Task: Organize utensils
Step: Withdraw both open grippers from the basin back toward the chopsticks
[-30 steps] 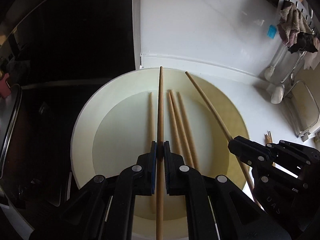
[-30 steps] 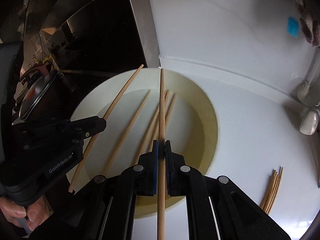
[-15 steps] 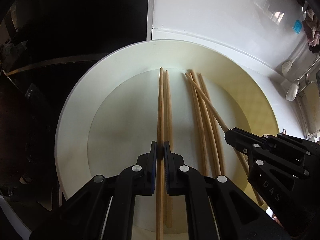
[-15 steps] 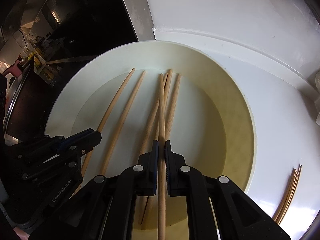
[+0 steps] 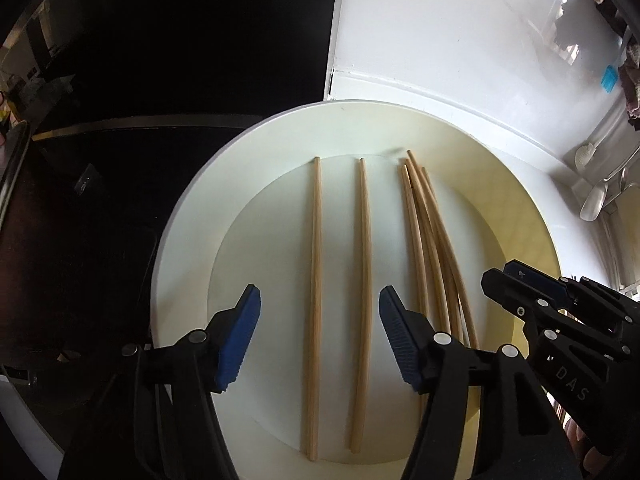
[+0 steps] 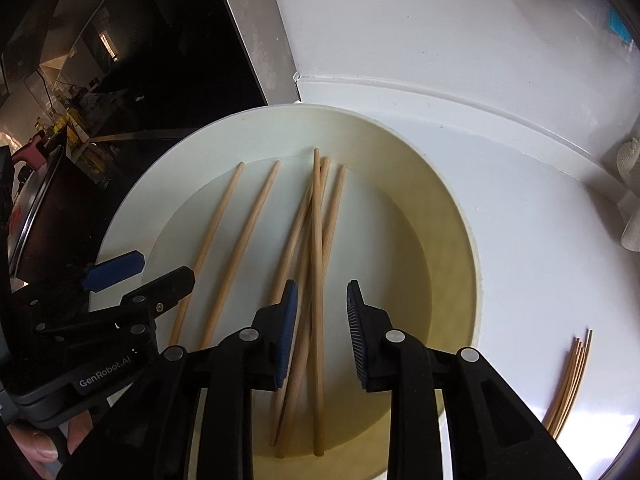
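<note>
Chopsticks [image 5: 316, 248] released flat into the cream plate [image 5: 180, 240].
Our left gripper [image 5: 320, 336] is opening wide over 2 loose sticks, gripping nothing; our right gripper [image 6: 320, 340] is opening over the crossed bunch [image 6: 316, 264], pads clear. We should lift straight up, keeping fingers off the sticks; the plate's raised rim hems us in, open white counter [image 6: 520, 240] lies rightward.

You get daylight from the right, bright on the white counter [image 5: 460, 92], with glare on its upper right. The left half falls nearly black. The plate [image 6: 460, 240] is sharp; fisheye bending curves every edge, and corners darken.
</note>
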`<state>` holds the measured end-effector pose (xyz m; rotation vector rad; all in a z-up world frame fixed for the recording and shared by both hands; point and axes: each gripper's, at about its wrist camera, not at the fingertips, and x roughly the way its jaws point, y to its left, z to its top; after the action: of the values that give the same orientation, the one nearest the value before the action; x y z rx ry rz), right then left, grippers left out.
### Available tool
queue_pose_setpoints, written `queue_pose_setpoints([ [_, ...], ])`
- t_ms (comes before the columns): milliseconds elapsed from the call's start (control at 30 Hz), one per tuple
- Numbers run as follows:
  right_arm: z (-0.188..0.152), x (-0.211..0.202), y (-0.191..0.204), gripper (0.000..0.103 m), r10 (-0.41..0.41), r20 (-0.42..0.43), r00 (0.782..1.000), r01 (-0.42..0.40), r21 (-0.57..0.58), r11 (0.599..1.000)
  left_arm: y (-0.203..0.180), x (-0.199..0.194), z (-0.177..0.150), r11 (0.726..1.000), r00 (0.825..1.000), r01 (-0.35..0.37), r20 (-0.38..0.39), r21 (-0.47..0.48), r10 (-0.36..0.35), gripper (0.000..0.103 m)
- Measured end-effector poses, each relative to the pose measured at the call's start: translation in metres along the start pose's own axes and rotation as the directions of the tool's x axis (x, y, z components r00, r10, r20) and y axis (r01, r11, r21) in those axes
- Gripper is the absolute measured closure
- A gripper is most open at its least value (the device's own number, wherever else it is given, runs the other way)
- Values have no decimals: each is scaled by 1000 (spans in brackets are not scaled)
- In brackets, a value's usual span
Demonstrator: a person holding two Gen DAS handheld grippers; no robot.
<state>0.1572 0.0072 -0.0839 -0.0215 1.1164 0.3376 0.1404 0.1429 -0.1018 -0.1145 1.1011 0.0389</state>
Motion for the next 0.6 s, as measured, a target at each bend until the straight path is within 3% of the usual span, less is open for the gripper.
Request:
queue_pose_setpoints([
  [133, -8, -14, -5, 67, -4, 31, 1000, 4, 20, 1000, 3, -14, -3, 1000, 1000, -8, 23, -7, 8, 26],
  [333, -31, -45, -16, 59, -31, 101, 994, 28, 25, 999, 2, -40, -11, 1000, 998, -1, 65, -5, 1, 19],
  [600, -78, -90, -48, 54, -106, 150, 983, 92, 95, 991, -36, -69, -20, 997, 992, 40, 117, 72, -48, 16],
])
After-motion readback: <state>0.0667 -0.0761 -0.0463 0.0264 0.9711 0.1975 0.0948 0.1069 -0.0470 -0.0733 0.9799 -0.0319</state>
